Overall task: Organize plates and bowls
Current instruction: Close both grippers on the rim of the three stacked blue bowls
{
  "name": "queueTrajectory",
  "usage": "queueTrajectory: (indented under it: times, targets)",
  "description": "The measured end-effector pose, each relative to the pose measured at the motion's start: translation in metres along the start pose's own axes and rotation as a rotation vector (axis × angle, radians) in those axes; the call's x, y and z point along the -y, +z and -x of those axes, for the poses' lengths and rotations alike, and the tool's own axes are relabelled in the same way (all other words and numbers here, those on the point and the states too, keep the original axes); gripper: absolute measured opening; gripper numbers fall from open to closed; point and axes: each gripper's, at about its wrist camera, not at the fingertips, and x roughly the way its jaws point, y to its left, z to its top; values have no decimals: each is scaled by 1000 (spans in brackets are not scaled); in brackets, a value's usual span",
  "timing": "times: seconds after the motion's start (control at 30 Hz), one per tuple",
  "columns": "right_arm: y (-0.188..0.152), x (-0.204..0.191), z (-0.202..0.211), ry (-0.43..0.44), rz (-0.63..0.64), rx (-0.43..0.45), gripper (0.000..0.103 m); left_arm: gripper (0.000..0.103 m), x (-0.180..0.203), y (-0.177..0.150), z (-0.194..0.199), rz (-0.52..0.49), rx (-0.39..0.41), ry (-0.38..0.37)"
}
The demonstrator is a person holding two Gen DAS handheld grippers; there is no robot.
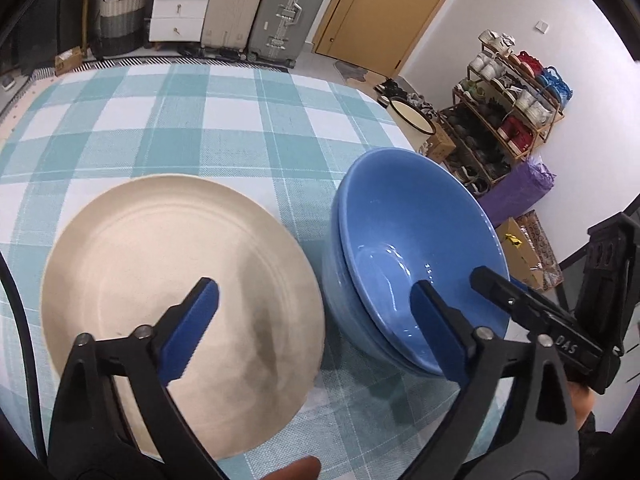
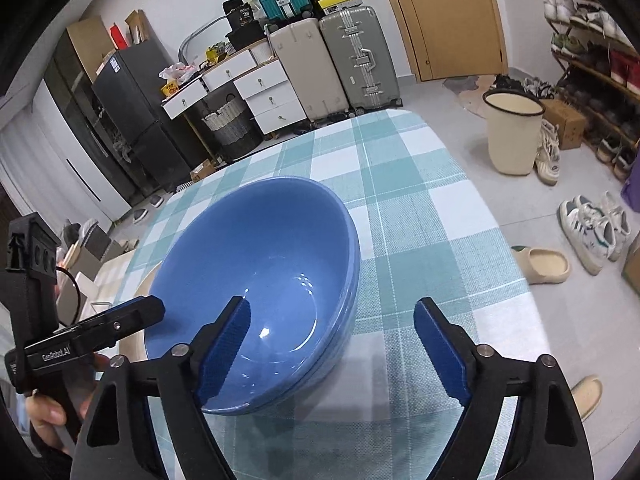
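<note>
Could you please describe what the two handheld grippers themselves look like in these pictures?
Both the left gripper and the right gripper have black plastic frames with silver pivot bolts and two fingers faced with blue ribbed pads. White lettering marks the bodies; the left one reads "GenRobot.AI". A thin black cable runs beside the left gripper.

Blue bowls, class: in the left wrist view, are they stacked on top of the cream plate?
No, the blue bowls stand on the checked tablecloth beside the cream plate, not on it.
</note>
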Motion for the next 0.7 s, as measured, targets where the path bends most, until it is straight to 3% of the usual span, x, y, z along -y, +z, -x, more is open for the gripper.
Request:
queueTrajectory:
  times: [0.13,0.2,0.3,0.5,0.57,0.7]
  targets:
    - [-2,3,-7,26,-17,-15,71,69,-2,1,-12,21,-27,-52]
    - [-2,4,-9,28,-18,-18,69,56,-1,1,-17,22,-36,-67]
    - [-1,5,-11,41,-23,-15,64,45,3,1,-20,20,-39,-82]
    - [-1,2,-9,50,-18,-6,49,35,8,2,-22,26,-37,-95]
    - [0,0,-10,44,-13,-5,39,30,9,2,-21,23,-36,-108]
    - [-1,-1,-8,19,1,1,35,30,12,1,-22,9,-28,-99]
